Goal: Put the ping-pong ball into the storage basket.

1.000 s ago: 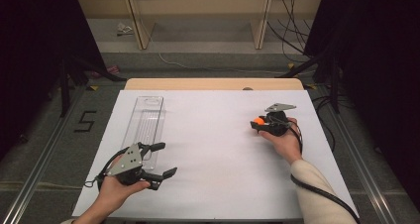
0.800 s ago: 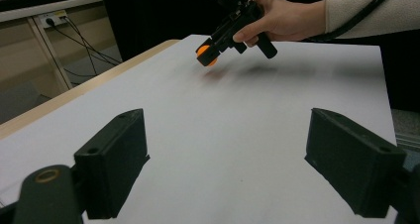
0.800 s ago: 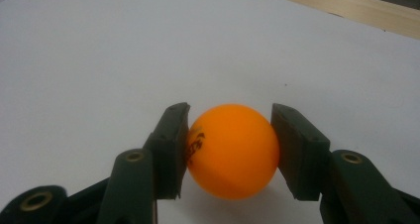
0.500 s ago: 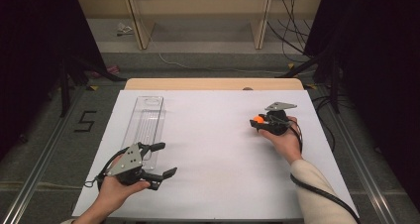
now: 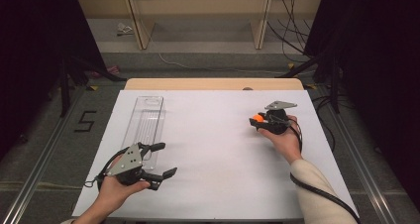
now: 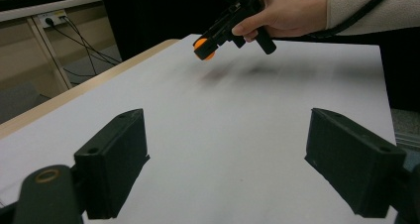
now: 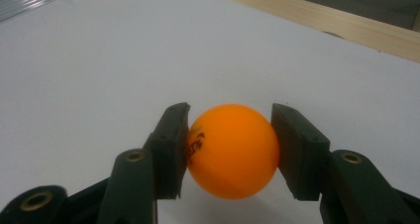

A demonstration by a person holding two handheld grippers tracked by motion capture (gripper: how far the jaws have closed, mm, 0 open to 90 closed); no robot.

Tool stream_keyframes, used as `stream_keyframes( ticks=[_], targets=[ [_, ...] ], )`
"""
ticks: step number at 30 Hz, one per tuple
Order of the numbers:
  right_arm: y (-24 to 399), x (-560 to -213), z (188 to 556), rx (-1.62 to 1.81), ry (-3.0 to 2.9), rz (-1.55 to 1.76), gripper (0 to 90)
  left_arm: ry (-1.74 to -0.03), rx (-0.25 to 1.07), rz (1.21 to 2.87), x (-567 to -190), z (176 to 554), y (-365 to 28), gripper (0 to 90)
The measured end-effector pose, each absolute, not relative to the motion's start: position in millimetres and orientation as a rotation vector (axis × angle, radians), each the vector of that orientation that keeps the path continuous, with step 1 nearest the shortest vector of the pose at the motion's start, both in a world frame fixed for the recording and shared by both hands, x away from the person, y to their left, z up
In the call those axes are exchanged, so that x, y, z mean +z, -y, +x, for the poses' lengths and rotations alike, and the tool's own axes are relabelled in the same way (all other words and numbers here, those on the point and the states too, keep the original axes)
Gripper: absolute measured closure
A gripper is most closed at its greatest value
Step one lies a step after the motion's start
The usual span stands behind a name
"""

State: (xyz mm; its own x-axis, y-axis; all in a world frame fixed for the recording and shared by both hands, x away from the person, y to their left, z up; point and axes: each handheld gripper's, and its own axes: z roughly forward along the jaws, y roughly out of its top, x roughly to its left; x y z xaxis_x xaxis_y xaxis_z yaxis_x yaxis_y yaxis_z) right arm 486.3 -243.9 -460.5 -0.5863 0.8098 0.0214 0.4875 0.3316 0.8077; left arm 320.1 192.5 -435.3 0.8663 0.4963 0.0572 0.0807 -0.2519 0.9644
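Two grippers were in my hands above the white table. My right gripper was clamped on an orange ball; in the right gripper view the ball sat between the two black pads, and both pads pressed on its sides. The ball carried a small dark print on the side near one pad. From the left gripper view I saw the ball lifted a little over the table, with a soft shadow under it, at the right half of the sheet, toward the far side. My left gripper was at the near left part of the table, its jaws wide apart with nothing between them; the white surface was visible in the gap. A clear plastic tray lay flat on the left side of the table, just beyond my left gripper and well apart from the ball. A wooden edge showed along the far side of the table.
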Motion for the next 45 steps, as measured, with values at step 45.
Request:
stream_keyframes(
  ticks=[45],
  targets=[
    [218.5, -441.2, 479.7, 1.230, -2.212, 1.059, 51.2, -0.435, 0.415, 1.803, -435.5, 320.1, -192.5, 15.8]
  ],
)
